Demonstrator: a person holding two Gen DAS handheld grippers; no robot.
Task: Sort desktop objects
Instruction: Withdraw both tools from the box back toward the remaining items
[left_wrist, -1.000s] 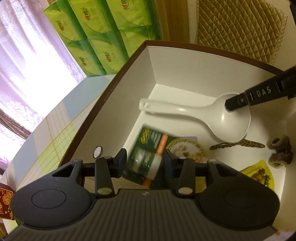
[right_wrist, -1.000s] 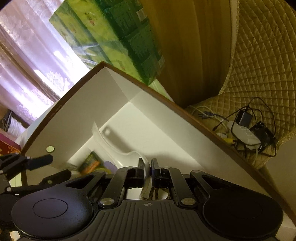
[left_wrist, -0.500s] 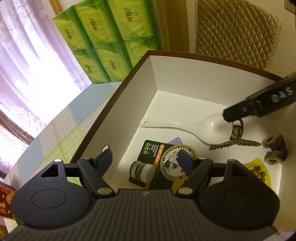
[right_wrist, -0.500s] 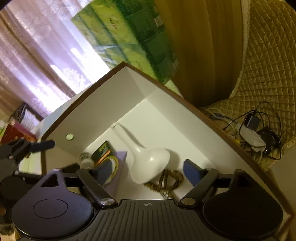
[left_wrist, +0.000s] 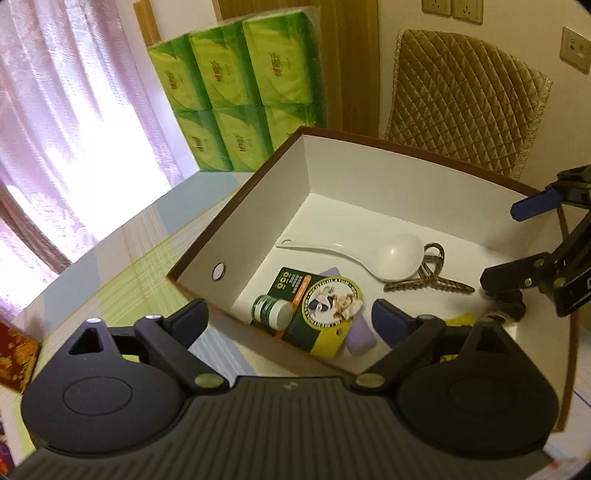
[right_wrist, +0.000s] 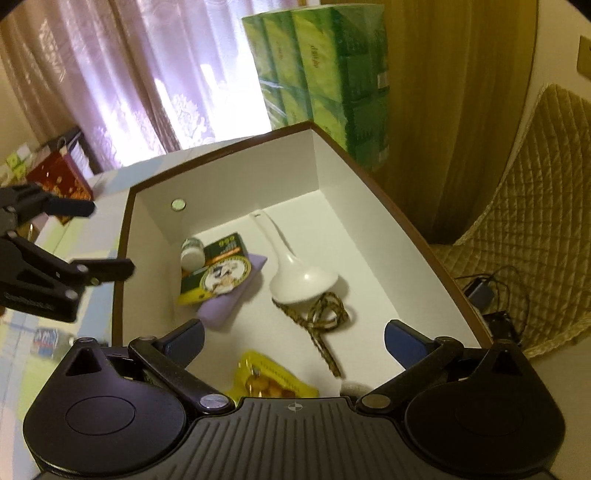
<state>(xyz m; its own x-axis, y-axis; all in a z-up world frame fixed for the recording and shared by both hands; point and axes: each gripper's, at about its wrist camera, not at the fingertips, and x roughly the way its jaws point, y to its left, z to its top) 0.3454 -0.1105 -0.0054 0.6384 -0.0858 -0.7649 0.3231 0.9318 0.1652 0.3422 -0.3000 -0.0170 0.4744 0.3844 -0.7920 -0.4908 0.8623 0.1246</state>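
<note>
Several sorted things lie gathered in the brown-rimmed white cardboard box (left_wrist: 406, 195) on the bench: white plastic ladle (left_wrist: 395, 253) at centre, green carton (left_wrist: 317, 310) at eight o'clock with the small green-banded jar (left_wrist: 271, 312) against it. Left gripper (left_wrist: 288, 317) and right gripper (right_wrist: 293, 339) hang above, jaws just spread wide and empty, apparently having let go.

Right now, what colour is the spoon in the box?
White; the spoon shows best in the right wrist view.
</note>
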